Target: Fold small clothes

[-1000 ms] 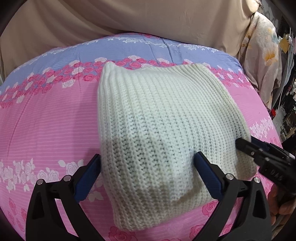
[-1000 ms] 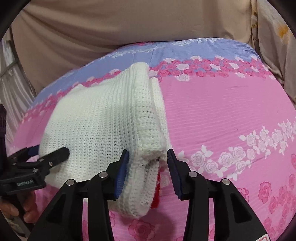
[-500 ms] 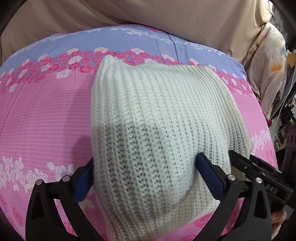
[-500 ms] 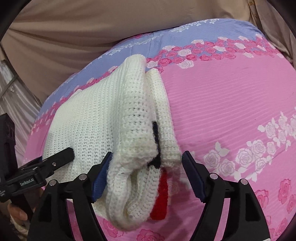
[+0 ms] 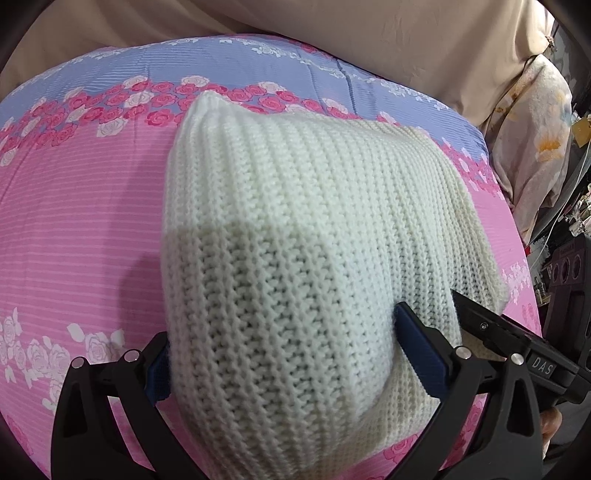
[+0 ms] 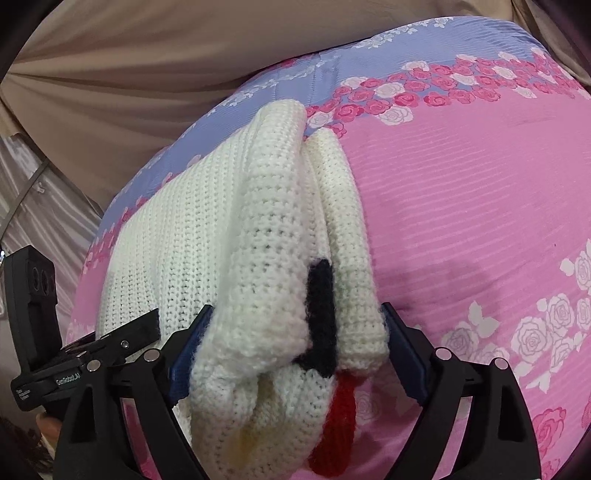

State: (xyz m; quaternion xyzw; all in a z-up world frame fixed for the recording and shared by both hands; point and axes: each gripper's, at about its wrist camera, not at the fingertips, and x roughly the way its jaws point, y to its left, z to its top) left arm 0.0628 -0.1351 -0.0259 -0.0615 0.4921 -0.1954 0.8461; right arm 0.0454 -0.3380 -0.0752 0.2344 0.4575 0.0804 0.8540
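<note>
looking down along both tools, i see a bed (image 5: 92, 229) under a pink sheet with striped texture, bands of white and pink roses, and a lilac band at the far edge. beyond it hangs a plain beige cloth (image 5: 295, 33), and a pale flowered fabric (image 5: 535, 122) drapes at the right edge of the left view, with dark clutter behind it that i cannot make out. in the right view a greyish satin curtain (image 6: 33, 206) fills the left edge.

the folded cream knit garment (image 5: 295, 229) lies on the pink part of the bed, its far corner reaching the rose band. from the right side its layered edge (image 6: 280, 258) shows, thick folds stacked, with a black knitted patch (image 6: 321, 295) and a red one (image 6: 340, 413) peeking out between layers.

my left hand-held gripper (image 5: 284, 354) points steeply down over the near end of the garment; the knit bulges up between its blue pads, and i cannot tell whether they press on it or only flank it. my right hand-held gripper (image 6: 291, 350) straddles the layered edge, its jaws opening, the bundle sitting between the blue pads and filling the gap. each tool shows in the other's view, just beside the garment's near corner.
</note>
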